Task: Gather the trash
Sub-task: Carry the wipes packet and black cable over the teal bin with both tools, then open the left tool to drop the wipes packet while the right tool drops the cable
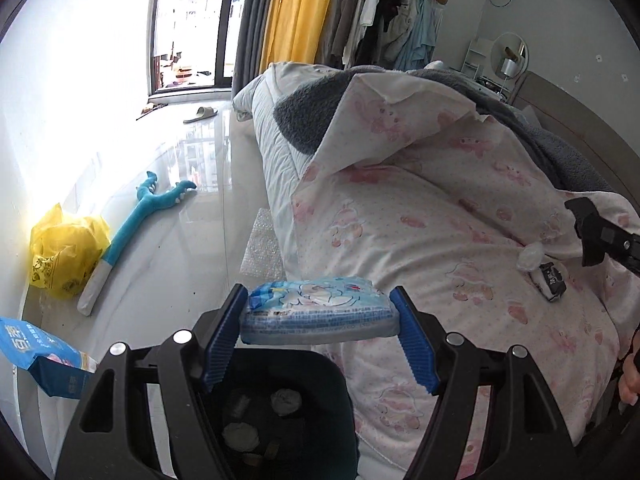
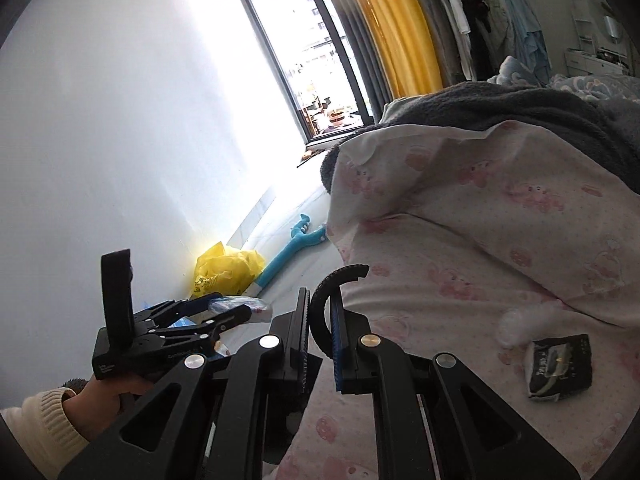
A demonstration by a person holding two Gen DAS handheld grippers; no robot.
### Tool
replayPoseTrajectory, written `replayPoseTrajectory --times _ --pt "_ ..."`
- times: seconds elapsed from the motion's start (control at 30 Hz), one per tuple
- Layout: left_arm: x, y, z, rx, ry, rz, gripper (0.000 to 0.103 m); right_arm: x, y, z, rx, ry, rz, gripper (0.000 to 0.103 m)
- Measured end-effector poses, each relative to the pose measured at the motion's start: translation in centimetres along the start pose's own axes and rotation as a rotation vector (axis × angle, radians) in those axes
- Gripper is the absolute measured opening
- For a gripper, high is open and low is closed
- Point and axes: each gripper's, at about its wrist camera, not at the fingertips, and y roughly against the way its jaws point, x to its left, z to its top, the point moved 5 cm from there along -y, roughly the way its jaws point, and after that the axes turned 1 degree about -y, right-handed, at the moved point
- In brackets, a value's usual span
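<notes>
Gripping a soft, light tissue pack [image 1: 318,310] by its short ends, the left tongs [image 1: 320,334] hang over the bin [image 1: 320,412], lower centre; right tongs [image 2: 320,332] closed, empty.

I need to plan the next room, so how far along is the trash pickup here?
Partly done: crumpled tissues already lie in the bin. The left claw holds a blue tissue pack over it. Left on the quilt: a white wad and a black wrapper. The right claw is shut.
</notes>
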Motion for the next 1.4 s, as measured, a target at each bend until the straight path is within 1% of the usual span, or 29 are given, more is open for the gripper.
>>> replayPoseTrajectory --times 0.07,0.23,0.4,0.57,0.7,0.87,0.97,1.03,1.1,1.2,1.27,1.4 --pt "0.8 -0.8 -0.9 0.035 0.005 0.019 0.075 0.8 -0.7 -0.3 0.02 0.011 0.009 0.01" --pt "2.6 -2.6 -3.6 0.118 0.047 0.024 0.075 2.8 -2.9 -1.2 0.071 0.036 0.022 0.01" --pt "4.4 -3.6 -5.6 0.173 0.051 0.06 0.075 5.0 -4.8 -1.9 0.112 0.064 0.044 0.01" --pt "6.3 -5.1 -8.3 0.268 0.078 0.084 0.075 6.5 -7.0 -3.1 0.167 0.096 0.041 0.01" --pt "7.4 -5.7 -9.8 0.315 0.087 0.097 0.075 7.6 -8.7 -4.0 0.215 0.108 0.037 0.01" --pt "9.2 -5.7 -11.4 0.36 0.104 0.097 0.076 8.7 -10.6 -4.8 0.267 0.116 0.039 0.01" --pt "10.3 -5.7 -12.2 0.388 0.13 0.07 0.08 9.5 -12.0 -5.5 0.301 0.118 0.038 0.01" --pt "10.8 -5.7 -12.7 0.404 0.135 0.059 0.086 9.7 -13.1 -5.9 0.326 0.116 0.035 0.01" --pt "11.3 -5.6 -13.2 0.419 0.134 0.053 0.089 10.0 -14.3 -6.4 0.348 0.11 0.034 0.01" --pt "12.2 -5.2 -13.6 0.424 0.131 0.064 0.092 10.6 -16.0 -7.2 0.377 0.11 0.036 0.01" --pt "13.0 -4.8 -13.6 0.415 0.137 0.076 0.092 10.9 -17.0 -7.7 0.395 0.104 0.041 0.01" --pt "14.4 -3.6 -13.0 0.367 0.134 0.104 0.093 11.4 -18.9 -8.7 0.434 0.084 0.044 0.01"
